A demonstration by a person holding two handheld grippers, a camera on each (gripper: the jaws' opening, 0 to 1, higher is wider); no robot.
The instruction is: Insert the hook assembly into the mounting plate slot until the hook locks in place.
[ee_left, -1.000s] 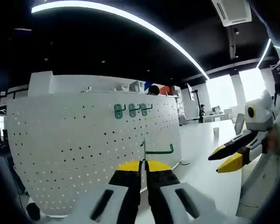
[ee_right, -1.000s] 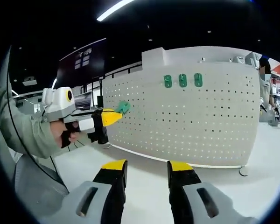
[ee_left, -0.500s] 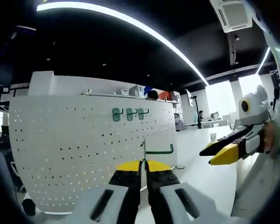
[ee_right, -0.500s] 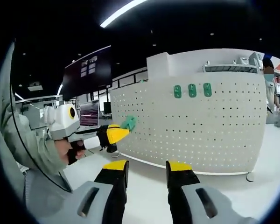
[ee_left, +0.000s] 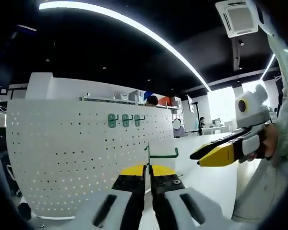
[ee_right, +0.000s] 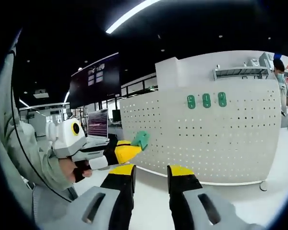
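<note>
A green hook (ee_left: 156,154) is clamped in the left gripper (ee_left: 148,168), held off the white pegboard (ee_left: 81,158), where three green hooks (ee_left: 122,120) are mounted. The right gripper (ee_right: 150,168) is held with jaws apart, nothing between them

Green hook (ee_left: 161,155) in mid-air, apart fr. upright white pegboard (ee_left: 77,158).

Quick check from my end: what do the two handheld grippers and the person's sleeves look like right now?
Both grippers match: the left gripper and the right gripper have grey bodies with slotted cut-outs, black jaws and yellow tips. Each carries a white housing at the back with a yellow-ringed round opening. The sleeve is pale grey-green, with a thin black cable running along it.
</note>
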